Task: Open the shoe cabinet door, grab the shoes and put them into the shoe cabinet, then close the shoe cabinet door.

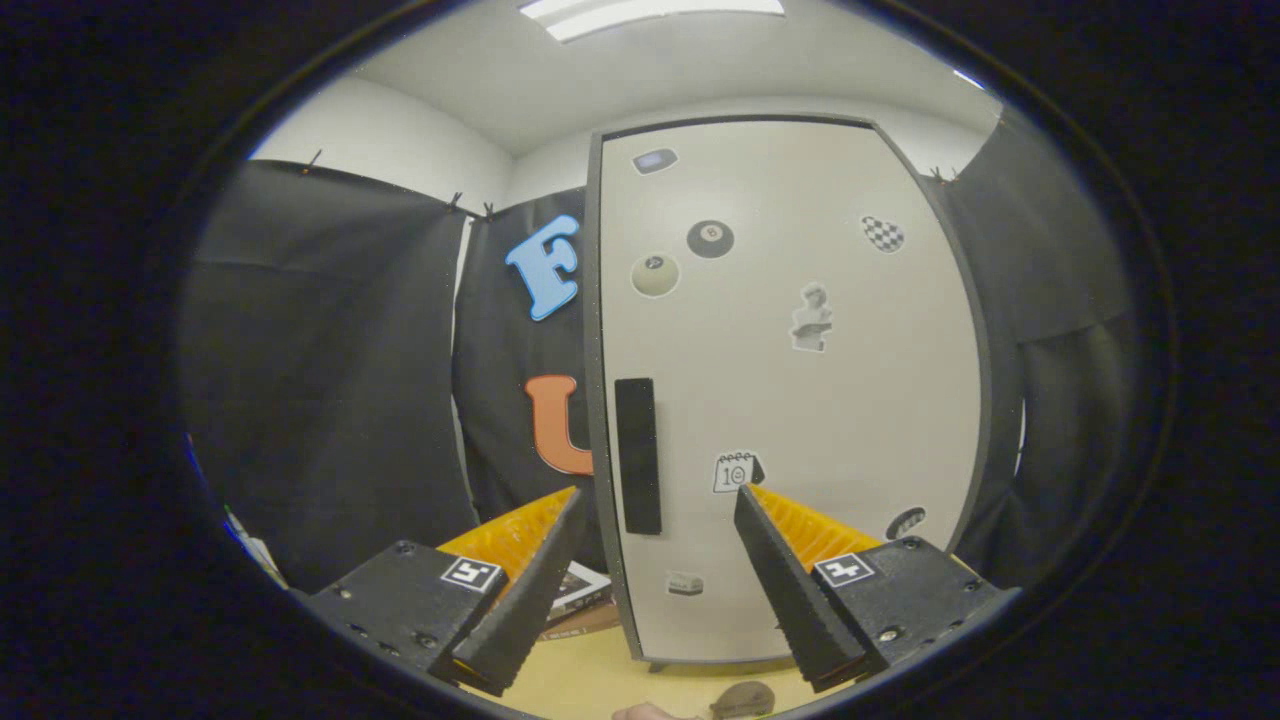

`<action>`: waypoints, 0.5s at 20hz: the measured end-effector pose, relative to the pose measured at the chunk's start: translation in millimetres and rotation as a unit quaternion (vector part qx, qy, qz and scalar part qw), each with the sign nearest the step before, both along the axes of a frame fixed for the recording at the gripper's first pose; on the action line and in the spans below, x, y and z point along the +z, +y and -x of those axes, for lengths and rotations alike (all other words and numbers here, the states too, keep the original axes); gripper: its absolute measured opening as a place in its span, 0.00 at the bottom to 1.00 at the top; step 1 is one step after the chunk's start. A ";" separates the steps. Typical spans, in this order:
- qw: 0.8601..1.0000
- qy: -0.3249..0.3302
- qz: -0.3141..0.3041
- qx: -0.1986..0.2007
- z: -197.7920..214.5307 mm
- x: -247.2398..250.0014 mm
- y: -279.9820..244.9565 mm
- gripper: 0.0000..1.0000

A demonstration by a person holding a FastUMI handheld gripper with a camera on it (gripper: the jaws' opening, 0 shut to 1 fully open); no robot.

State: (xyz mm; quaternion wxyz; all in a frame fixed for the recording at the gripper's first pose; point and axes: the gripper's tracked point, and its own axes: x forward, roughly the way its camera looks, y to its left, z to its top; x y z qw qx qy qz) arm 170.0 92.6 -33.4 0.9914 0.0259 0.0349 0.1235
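The shoe cabinet [800, 400] stands upright just ahead of me, a pale grey box with a dark frame and several stickers on its door. The door is shut, and its black vertical handle [638, 455] runs down the door's left edge. My gripper [657, 497] is open, its fingertips level with the lower part of the handle, which sits in the gap between them, closer to the left finger. Nothing is held. A dark rounded object [745, 700], perhaps a shoe's toe, peeks in at the floor below the cabinet, beside a bit of a hand [645, 712].
Black cloth walls [320, 380] hang to the left and right of the cabinet. A flat printed box [580, 590] lies on the light wooden floor [590, 675] to the left of the cabinet's base.
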 end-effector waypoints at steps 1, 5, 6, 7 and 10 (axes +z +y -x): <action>1.000 -0.002 0.001 0.001 -9.9 1.1 4.9 0.99; 1.000 0.011 0.011 0.003 -46.1 -6.3 24.1 0.98; 1.000 0.021 0.015 -0.003 -55.1 -11.9 26.1 0.98; 0.999 0.032 0.018 -0.009 -63.2 -15.6 26.8 0.97; 0.999 0.040 0.010 -0.025 -84.4 -19.2 25.7 0.83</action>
